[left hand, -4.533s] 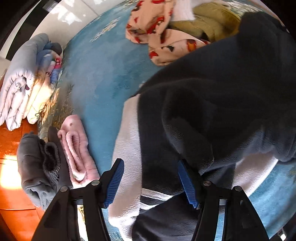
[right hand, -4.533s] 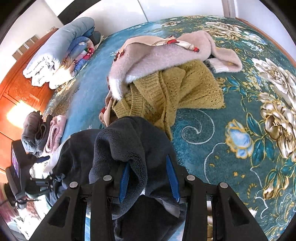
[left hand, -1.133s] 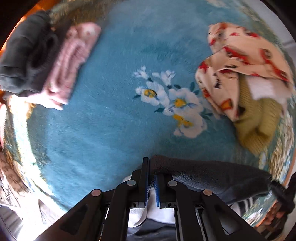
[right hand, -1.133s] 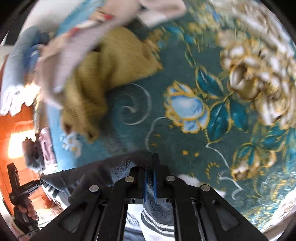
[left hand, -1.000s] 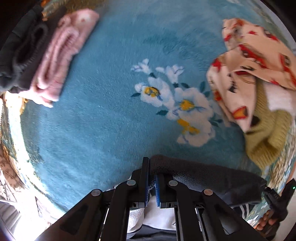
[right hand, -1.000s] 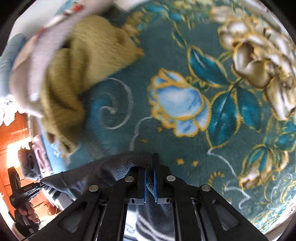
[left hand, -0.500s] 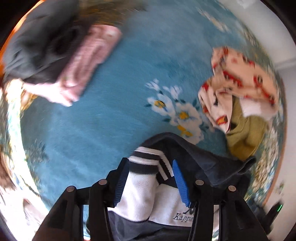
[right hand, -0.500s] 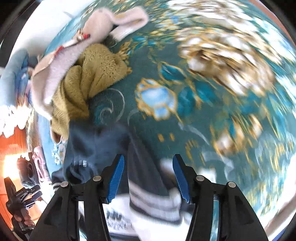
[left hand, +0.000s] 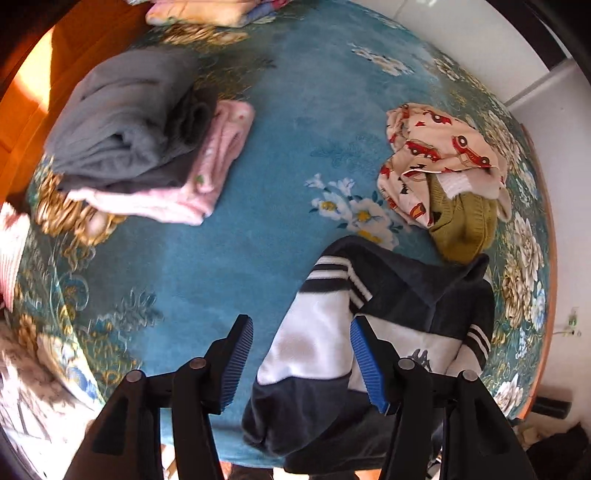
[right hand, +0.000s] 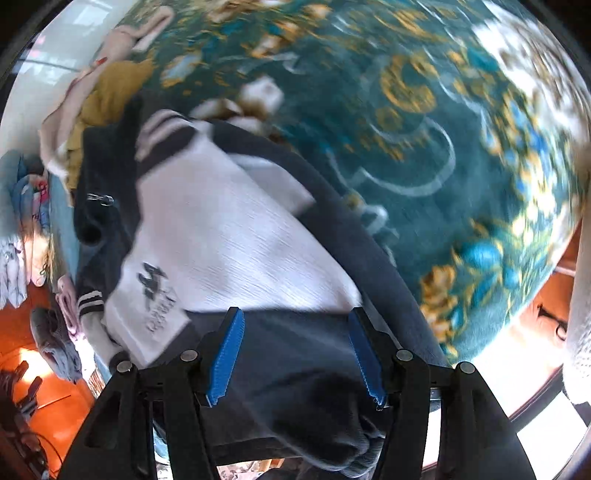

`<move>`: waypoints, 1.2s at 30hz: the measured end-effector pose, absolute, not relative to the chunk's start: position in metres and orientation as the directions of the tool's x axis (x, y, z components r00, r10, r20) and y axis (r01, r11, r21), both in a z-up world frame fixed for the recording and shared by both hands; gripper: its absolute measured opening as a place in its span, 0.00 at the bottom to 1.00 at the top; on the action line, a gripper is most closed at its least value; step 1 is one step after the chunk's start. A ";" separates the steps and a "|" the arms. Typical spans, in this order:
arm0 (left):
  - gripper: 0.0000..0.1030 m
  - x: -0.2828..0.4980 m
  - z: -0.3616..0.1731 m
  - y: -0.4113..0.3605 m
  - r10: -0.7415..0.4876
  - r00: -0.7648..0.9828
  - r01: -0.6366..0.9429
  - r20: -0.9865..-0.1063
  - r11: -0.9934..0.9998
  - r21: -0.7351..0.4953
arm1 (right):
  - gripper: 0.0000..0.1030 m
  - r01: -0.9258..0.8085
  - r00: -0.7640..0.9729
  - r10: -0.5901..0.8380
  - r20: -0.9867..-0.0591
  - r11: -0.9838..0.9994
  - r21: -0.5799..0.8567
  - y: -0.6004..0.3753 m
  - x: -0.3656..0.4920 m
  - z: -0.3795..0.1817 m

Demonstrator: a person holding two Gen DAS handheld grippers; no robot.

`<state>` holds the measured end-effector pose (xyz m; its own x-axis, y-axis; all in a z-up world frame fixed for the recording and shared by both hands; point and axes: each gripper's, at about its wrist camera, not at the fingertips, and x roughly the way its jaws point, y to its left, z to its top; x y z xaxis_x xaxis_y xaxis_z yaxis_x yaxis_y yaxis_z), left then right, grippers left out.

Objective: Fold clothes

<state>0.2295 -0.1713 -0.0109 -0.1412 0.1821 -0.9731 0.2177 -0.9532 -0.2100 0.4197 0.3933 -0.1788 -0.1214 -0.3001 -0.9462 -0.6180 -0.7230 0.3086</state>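
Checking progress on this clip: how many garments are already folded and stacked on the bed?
2 visible: a grey garment lying on a pink one, at the bed's far left. More could be hidden underneath.

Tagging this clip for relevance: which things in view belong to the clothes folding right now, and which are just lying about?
In play:
- navy and white jacket, spread on the bed
- left hand-held gripper, open over it
- right hand-held gripper, open over it

Lying about:
- folded grey and pink stack
- unfolded pile: car-print garment, mustard sweater
- floral blanket
- folded bedding
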 end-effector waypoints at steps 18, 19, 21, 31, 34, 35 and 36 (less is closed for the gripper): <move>0.57 0.240 0.014 -0.097 0.216 -0.148 0.183 -0.965 -0.953 -0.242 | 0.10 -0.605 -0.106 -0.288 -0.952 -0.741 0.292 0.421 0.419 -0.172; 0.57 0.239 0.014 -0.088 0.216 -0.146 0.186 -0.965 -0.952 -0.241 | 0.10 -0.600 -0.115 -0.281 -0.953 -0.745 0.292 0.432 0.416 -0.166; 0.57 0.237 0.014 -0.070 0.216 -0.141 0.191 -0.966 -0.952 -0.241 | 0.10 -0.582 -0.126 -0.234 -0.964 -0.770 0.263 0.462 0.404 -0.150; 0.57 0.235 -0.002 -0.027 0.190 -0.121 0.313 -0.974 -0.924 -0.219 | 0.10 -0.487 -0.156 0.034 -0.987 -0.872 0.047 0.608 0.289 -0.091; 0.57 0.244 -0.005 -0.031 0.152 -0.113 0.335 -0.982 -0.925 -0.182 | 0.10 -0.456 -0.125 0.028 -0.992 -0.889 0.032 0.604 0.257 -0.106; 0.57 0.250 -0.005 -0.037 0.140 -0.113 0.346 -0.984 -0.922 -0.171 | 0.11 -0.445 -0.113 0.032 -0.993 -0.895 0.022 0.603 0.250 -0.107; 0.57 0.256 -0.006 -0.044 0.128 -0.113 0.358 -0.985 -0.920 -0.161 | 0.13 -0.435 -0.101 0.036 -0.994 -0.900 0.012 0.600 0.246 -0.108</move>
<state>0.2557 -0.0443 -0.0059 -0.1134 0.1278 -0.9853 0.3577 -0.9199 -0.1605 0.2463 0.6000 -0.1082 -0.1014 0.0360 -0.9942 -0.4354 -0.9002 0.0118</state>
